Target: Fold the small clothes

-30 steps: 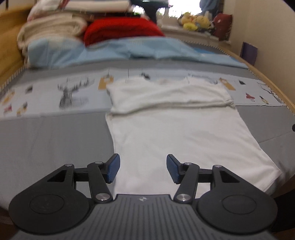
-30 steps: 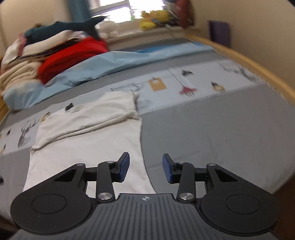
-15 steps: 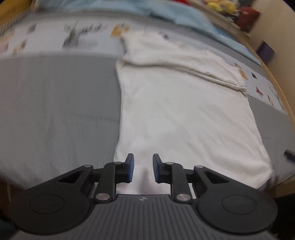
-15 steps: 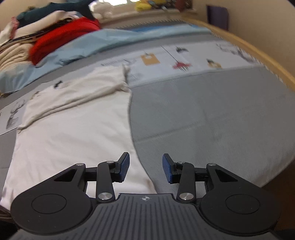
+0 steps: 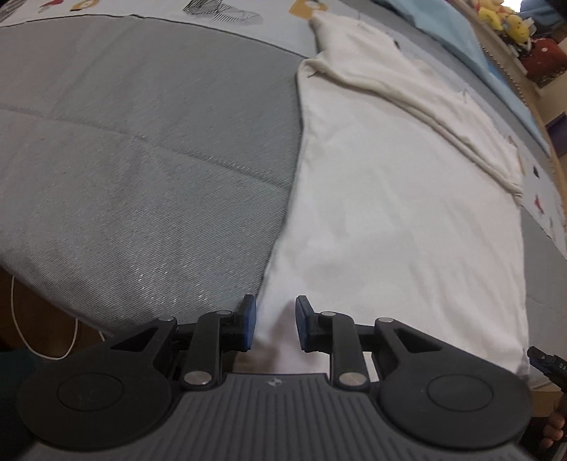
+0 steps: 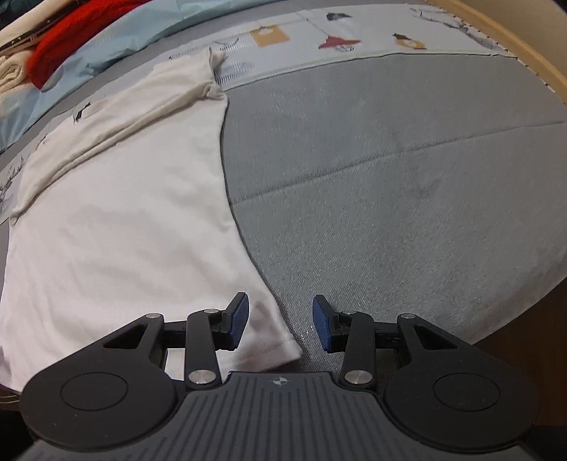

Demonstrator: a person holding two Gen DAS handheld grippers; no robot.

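A white T-shirt lies flat on the grey bed cover, its top part folded down across the chest. My left gripper points steeply down at the shirt's near left hem corner. Its jaws are narrow and opening, and cloth shows in the gap with no pad pressing on it. In the right wrist view the same T-shirt fills the left half. My right gripper stands open over the near right hem corner, with its left pad above the cloth and its right pad above the bed cover.
A red blanket and a light-blue duvet lie at the far end of the bed. The wooden bed frame curves along the right side. Plush toys sit far back. A white cable lies on the floor below the bed's near edge.
Both grippers have sunk toward the shirt's near hem and tipped downward. The left jaws have narrowed from wide, and its view has rolled. The right jaws have kept their width.
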